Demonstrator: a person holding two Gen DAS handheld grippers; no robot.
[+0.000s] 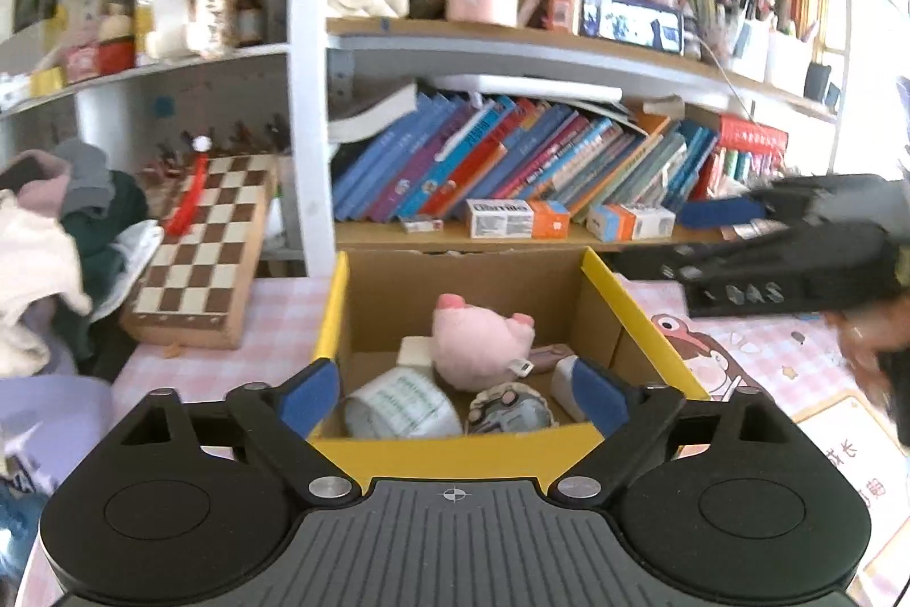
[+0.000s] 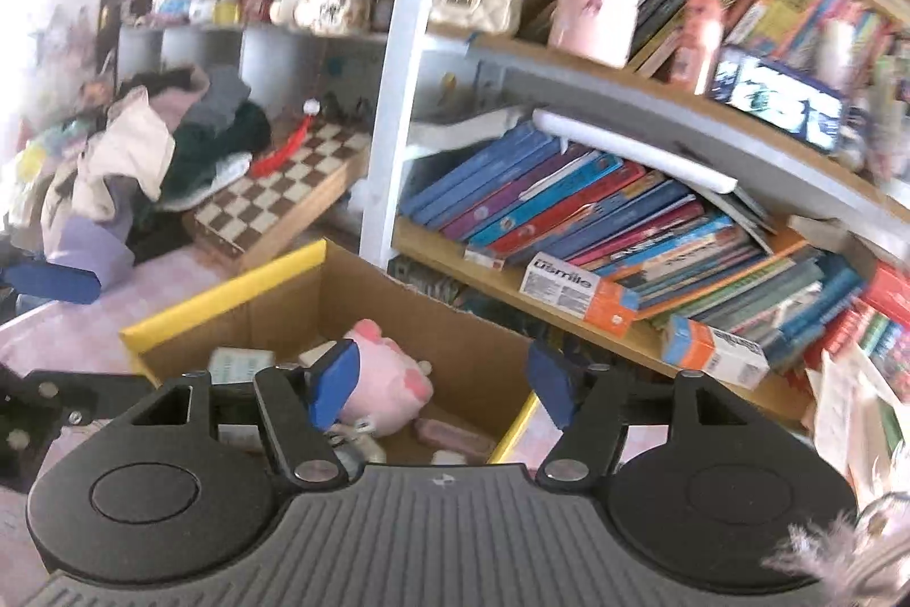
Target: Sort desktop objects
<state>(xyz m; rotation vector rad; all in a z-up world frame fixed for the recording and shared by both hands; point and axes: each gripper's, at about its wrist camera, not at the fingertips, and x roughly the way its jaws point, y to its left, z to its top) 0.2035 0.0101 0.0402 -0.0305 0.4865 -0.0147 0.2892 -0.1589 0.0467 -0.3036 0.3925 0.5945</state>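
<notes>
While both grippers hung over the bench, my left gripper [image 1: 455, 393] stood released with nothing between its pads, the cardboard box [image 1: 455, 442] directly ahead and below it. Inside lay the pink plush [image 1: 478, 342], its length running left to right. My right gripper [image 2: 441, 382], also released and empty, sat nearer the box's right wall, so I judged the left better centred.

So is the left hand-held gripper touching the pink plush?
Apart. The left wrist view shows the left hand-held gripper open above the box, the pink plush lying loose inside.
</notes>
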